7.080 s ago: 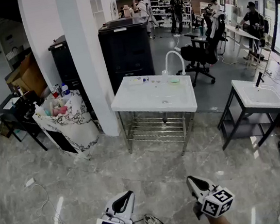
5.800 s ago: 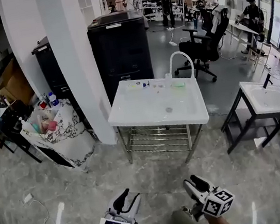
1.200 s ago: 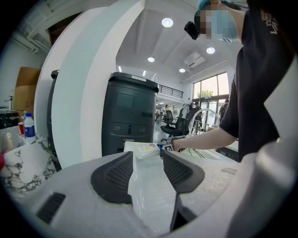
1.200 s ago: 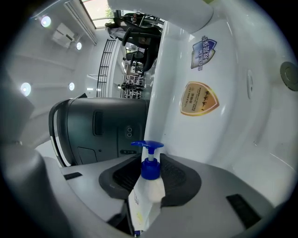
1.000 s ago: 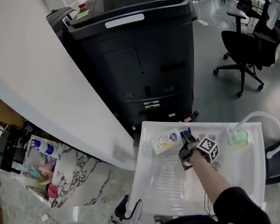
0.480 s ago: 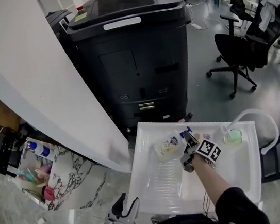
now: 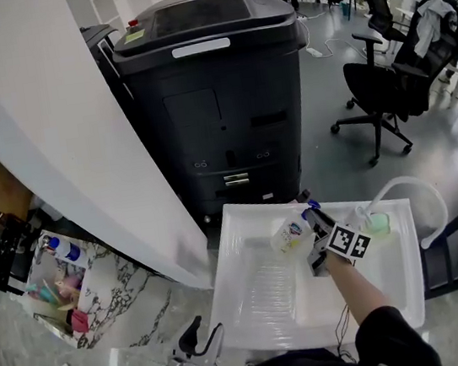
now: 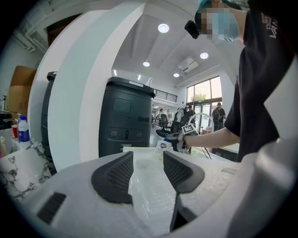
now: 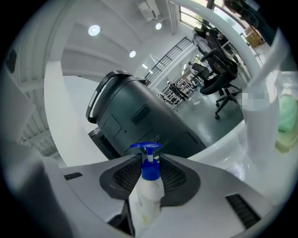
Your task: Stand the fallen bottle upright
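Observation:
A white bottle (image 7: 292,232) with a blue pump (image 7: 312,205) and a coloured label hangs tilted just above the white sink table (image 7: 247,303), near its back rim. My right gripper (image 7: 311,239) is shut on it. In the right gripper view the bottle (image 9: 147,190) stands between the ribbed pads (image 9: 179,179), pump (image 9: 148,160) pointing up. My left gripper (image 7: 198,338) is low at the table's near edge, open and holding nothing. From the left gripper view (image 8: 148,161) I see the bottle (image 8: 161,148) far across the table.
A tall black machine (image 7: 224,93) stands right behind the sink table. A white curved faucet (image 7: 419,200) and a green thing (image 7: 378,224) are at the back right. A white pillar (image 7: 53,144) is at the left, with a marble-patterned cart (image 7: 99,282) of bottles beside it.
My right gripper has lifted and rolled with the bottle, which has come up from lying on the table to tilted in the air. The left gripper has stayed low.

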`<state>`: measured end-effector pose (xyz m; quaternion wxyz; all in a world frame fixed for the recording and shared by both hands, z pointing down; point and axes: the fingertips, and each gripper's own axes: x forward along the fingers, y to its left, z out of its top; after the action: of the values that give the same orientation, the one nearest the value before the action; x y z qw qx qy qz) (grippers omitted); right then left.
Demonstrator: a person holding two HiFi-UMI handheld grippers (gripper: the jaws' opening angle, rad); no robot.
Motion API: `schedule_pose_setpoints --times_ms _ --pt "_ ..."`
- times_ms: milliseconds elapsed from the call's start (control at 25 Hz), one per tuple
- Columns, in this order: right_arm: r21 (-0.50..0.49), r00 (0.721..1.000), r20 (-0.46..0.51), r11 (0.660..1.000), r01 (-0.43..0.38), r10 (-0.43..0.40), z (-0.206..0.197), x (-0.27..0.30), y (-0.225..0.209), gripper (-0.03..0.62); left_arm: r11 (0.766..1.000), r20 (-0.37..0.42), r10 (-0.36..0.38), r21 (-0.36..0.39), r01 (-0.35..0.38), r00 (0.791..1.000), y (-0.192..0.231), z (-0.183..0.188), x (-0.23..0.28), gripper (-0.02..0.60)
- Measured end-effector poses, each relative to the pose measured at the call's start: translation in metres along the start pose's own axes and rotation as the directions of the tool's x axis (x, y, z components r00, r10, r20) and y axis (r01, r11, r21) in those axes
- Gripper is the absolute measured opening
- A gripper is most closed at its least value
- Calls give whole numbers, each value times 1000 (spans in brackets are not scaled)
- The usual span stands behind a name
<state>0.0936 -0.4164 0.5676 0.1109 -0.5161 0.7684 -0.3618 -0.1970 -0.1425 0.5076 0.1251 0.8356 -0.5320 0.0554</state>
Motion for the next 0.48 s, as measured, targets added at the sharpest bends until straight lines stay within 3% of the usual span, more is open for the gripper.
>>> schedule_pose_setpoints --times_ms 160,480 --pt "-138 1000 12 990 15 -14 22 -10 0 119 1000 3 -13 -5 13 1000 -1 -2 -1 204" --pt "-259 998 60 965 35 -20 56 -23 -2 115 999 4 -38 -1 38 999 -9 -1 6 204"
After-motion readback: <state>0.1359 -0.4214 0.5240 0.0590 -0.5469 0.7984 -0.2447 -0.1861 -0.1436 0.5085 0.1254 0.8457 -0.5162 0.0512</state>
